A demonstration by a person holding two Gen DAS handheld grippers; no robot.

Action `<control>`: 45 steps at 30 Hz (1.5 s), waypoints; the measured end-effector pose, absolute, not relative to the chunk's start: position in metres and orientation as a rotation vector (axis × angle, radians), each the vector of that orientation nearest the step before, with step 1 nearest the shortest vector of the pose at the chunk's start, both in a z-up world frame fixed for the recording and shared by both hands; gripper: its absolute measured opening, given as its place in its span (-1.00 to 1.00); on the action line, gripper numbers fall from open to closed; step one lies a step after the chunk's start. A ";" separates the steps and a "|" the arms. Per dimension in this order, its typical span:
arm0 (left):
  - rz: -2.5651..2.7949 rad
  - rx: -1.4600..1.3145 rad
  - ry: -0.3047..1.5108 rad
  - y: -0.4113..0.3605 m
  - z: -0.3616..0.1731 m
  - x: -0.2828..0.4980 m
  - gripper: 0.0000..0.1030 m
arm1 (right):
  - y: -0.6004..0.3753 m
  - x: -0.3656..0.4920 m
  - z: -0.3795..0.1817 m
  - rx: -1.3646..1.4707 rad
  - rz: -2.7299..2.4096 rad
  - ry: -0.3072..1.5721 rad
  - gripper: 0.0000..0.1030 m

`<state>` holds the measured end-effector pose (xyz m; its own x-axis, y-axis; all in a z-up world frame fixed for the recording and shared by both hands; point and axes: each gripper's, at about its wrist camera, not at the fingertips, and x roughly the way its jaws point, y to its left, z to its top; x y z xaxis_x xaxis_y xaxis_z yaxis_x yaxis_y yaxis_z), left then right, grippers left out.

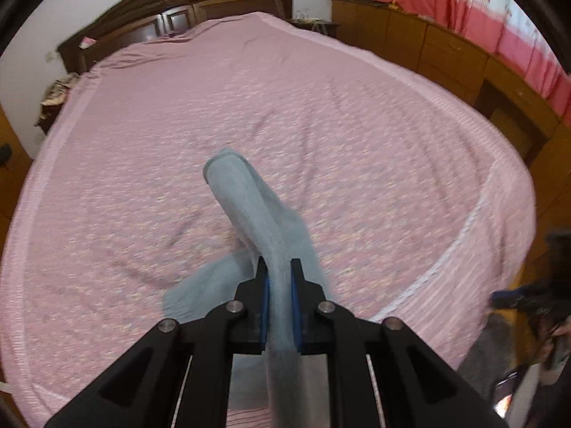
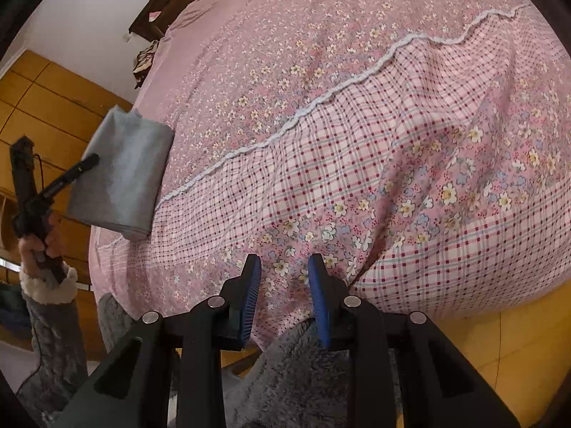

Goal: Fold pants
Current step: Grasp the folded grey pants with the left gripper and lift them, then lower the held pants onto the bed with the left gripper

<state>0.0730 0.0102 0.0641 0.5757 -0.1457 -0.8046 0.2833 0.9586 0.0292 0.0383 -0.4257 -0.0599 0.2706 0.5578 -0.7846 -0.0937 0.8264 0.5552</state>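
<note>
The folded light grey pants [image 1: 257, 214] hang lifted above the pink bed, pinched between the blue pads of my left gripper [image 1: 279, 267], which is shut on them. In the right wrist view the same grey pants [image 2: 123, 174] show as a folded bundle at the left, held up beside the bed's edge by the left gripper [image 2: 91, 160], with a person's hand [image 2: 39, 242] on its handle. My right gripper [image 2: 283, 262] stands open with nothing between its fingers, close over the bedspread's hanging side.
A pink flowered bedspread [image 1: 178, 142] with a white lace seam [image 2: 321, 100] covers the bed. A dark wooden headboard [image 1: 171, 10] stands at the far end, wooden cabinets [image 1: 446, 53] along the right under a red curtain [image 1: 464, 3]. A grey fleece garment [image 2: 296, 367] lies below my right gripper.
</note>
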 end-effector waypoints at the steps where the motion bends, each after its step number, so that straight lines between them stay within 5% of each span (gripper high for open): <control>1: -0.268 0.143 0.928 0.009 0.065 0.075 -0.81 | -0.425 0.038 -0.061 0.447 0.459 1.230 -0.44; 27: -0.353 -0.321 0.988 0.167 -0.031 0.078 -0.80 | -0.330 0.042 -0.055 0.217 0.531 1.297 -0.45; 34: -0.317 -0.275 0.958 0.181 -0.023 0.065 -0.37 | -0.298 0.046 -0.039 0.164 0.571 1.275 -0.45; 39: -0.181 -0.076 0.843 0.175 0.006 0.033 -0.29 | -0.260 0.044 -0.015 0.312 0.514 1.190 -0.45; 41: -0.145 0.002 0.762 0.164 0.021 0.023 0.16 | -0.227 0.032 -0.011 0.452 0.500 1.140 -0.45; 45: -0.170 0.050 0.675 0.144 0.042 0.017 0.28 | -0.125 0.005 0.005 0.308 0.511 0.946 -0.45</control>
